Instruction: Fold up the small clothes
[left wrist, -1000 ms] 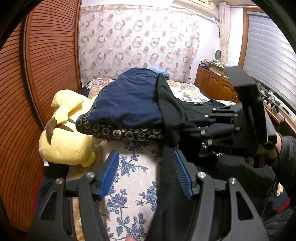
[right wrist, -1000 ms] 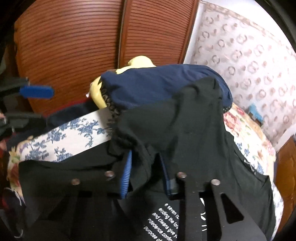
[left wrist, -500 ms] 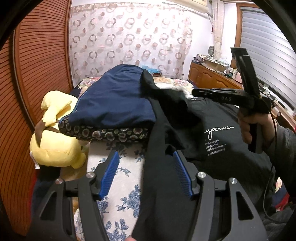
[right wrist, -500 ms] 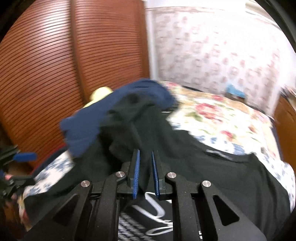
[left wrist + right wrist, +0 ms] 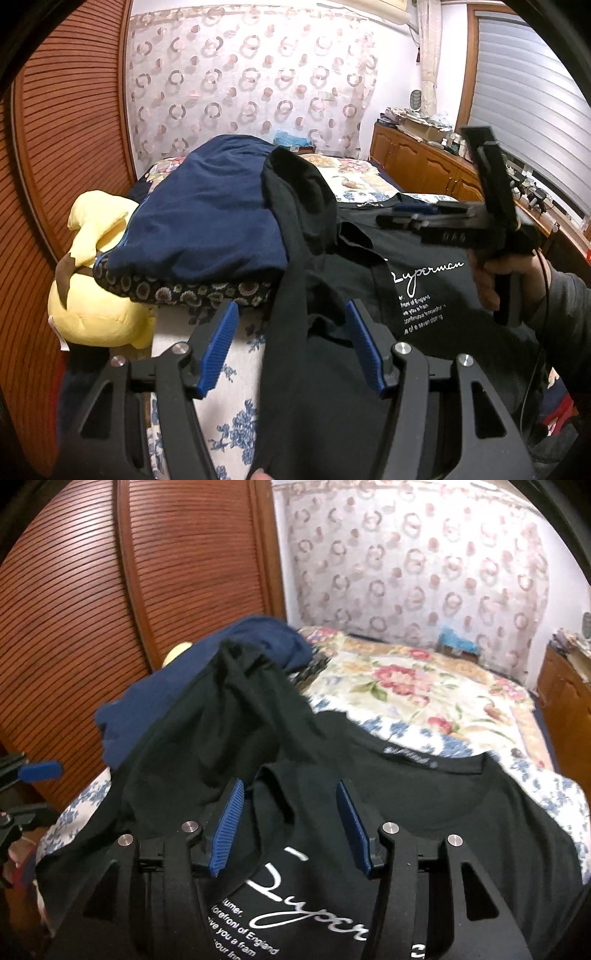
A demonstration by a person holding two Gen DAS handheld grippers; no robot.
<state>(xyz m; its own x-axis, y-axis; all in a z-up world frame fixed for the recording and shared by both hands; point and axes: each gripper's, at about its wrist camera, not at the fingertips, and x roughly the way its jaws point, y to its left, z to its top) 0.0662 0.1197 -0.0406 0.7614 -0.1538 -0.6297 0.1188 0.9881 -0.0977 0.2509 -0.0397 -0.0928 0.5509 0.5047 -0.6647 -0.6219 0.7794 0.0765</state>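
Note:
A black T-shirt [image 5: 424, 266] with white lettering lies spread on the bed, also filling the right wrist view [image 5: 424, 805]. Its left sleeve [image 5: 295, 184] is draped up over a navy garment [image 5: 207, 214]. My left gripper [image 5: 291, 347] is open above the shirt's left edge, and its pads do not touch the cloth. My right gripper [image 5: 290, 827] hovers over the shirt's chest below the collar. Its jaws are opening, with the cloth below them and nothing pinched between them. A hand [image 5: 491, 280] holds it over the shirt's right side.
A yellow plush toy [image 5: 96, 288] sits left of the navy pile, against a slatted wooden door [image 5: 55, 147]. The floral bedcover [image 5: 406, 686] stretches behind the shirt to a patterned curtain. A wooden cabinet [image 5: 417, 162] runs along the right wall.
The right gripper was shut on the black sleeve, swung to the right and opened its jaws. The sleeve now rests on the navy pile. The left gripper drifted slightly and stayed open.

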